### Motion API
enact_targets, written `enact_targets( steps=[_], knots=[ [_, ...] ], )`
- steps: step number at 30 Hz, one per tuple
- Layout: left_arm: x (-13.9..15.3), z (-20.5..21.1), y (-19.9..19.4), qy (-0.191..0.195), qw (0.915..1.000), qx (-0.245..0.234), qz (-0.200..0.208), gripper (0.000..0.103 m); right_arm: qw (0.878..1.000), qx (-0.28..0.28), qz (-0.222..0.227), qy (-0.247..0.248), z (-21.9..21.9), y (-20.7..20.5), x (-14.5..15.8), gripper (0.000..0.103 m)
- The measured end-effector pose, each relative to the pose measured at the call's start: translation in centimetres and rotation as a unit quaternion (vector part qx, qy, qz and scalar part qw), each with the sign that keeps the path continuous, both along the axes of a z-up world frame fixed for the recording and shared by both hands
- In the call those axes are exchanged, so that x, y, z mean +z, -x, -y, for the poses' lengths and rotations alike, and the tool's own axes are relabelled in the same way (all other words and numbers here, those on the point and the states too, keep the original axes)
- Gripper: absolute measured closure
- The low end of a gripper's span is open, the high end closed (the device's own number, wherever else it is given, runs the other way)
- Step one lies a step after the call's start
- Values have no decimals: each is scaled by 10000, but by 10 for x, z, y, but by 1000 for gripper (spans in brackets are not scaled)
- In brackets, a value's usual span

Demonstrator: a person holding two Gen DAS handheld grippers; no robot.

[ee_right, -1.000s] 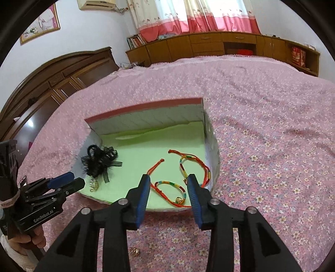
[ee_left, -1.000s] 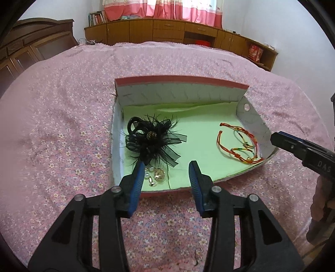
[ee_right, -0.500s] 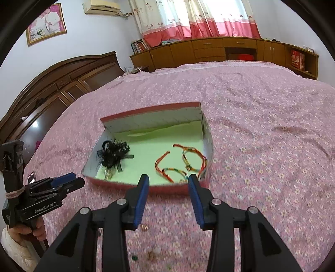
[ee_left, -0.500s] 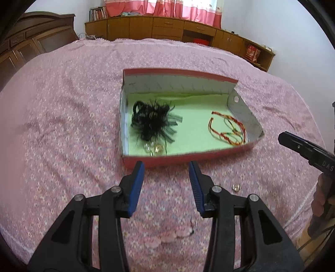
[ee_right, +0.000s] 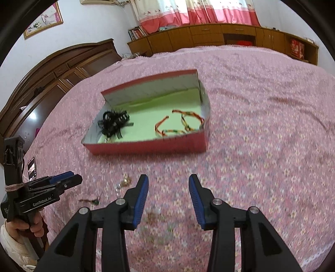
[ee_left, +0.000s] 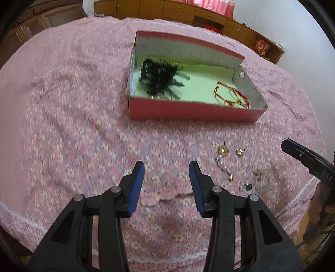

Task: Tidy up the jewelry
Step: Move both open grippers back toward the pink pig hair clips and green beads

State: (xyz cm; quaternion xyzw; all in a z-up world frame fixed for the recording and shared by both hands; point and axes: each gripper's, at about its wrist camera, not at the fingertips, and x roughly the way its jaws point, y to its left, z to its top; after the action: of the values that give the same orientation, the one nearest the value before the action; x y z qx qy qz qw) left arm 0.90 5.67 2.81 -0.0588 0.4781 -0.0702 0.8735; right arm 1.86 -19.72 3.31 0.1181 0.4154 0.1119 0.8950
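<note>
Ahead of me spreads a bed under a pink flowered cover. Beyond its far edge a long run of low wooden cabinets lines the wall, with books on a shelf at its left end and a red box in an open shelf at its right. Pink and white curtains hang above them. To my left stands a dark wooden wardrobe, and a framed picture hangs on the white wall.
</note>
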Motion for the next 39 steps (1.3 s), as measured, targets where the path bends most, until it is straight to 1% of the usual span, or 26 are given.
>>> enact_targets(
  steps=[1,3,4,6,11,13,16,24,28,31,35,37,39],
  knots=[
    [-2,0,3,27,10000,34,-40,65,10000,-1,-26,-10,0,2,-2,60],
    [-5,0,6,61,9999,75,-111,58,10000,8,-90,-19,0,5,-6,60],
    [-8,0,7,89,9998,108,-156,56,9999,17,-116,-15,0,6,-7,60],
    [-13,1,10,153,9993,213,-266,47,9998,38,-184,19,-1,8,-10,60],
    [-24,2,10,224,9980,376,-458,39,9996,90,-283,3,-2,12,-16,60],
    [-27,4,10,262,9977,394,-492,38,9994,108,-325,6,-2,13,-19,60],
    [-33,8,9,199,9975,442,-523,38,9991,112,-420,6,-1,14,-25,60],
    [-43,16,8,-215,9983,359,-404,38,9974,129,-706,-21,-2,15,-42,60],
    [-45,13,8,-137,9986,378,-329,38,9971,167,-741,-5,-4,16,-46,60],
    [-44,9,11,-92,9987,411,-289,41,9969,179,-766,-4,-5,16,-49,60],
    [-43,5,15,-50,9990,382,-235,42,9968,198,-776,6,-7,15,-51,60],
    [-41,4,17,-46,9992,349,-209,42,9968,204,-769,33,-7,15,-52,62],
    [-39,2,20,-72,9993,322,-179,42,9967,197,-782,40,-7,14,-53,67]
  ],
)
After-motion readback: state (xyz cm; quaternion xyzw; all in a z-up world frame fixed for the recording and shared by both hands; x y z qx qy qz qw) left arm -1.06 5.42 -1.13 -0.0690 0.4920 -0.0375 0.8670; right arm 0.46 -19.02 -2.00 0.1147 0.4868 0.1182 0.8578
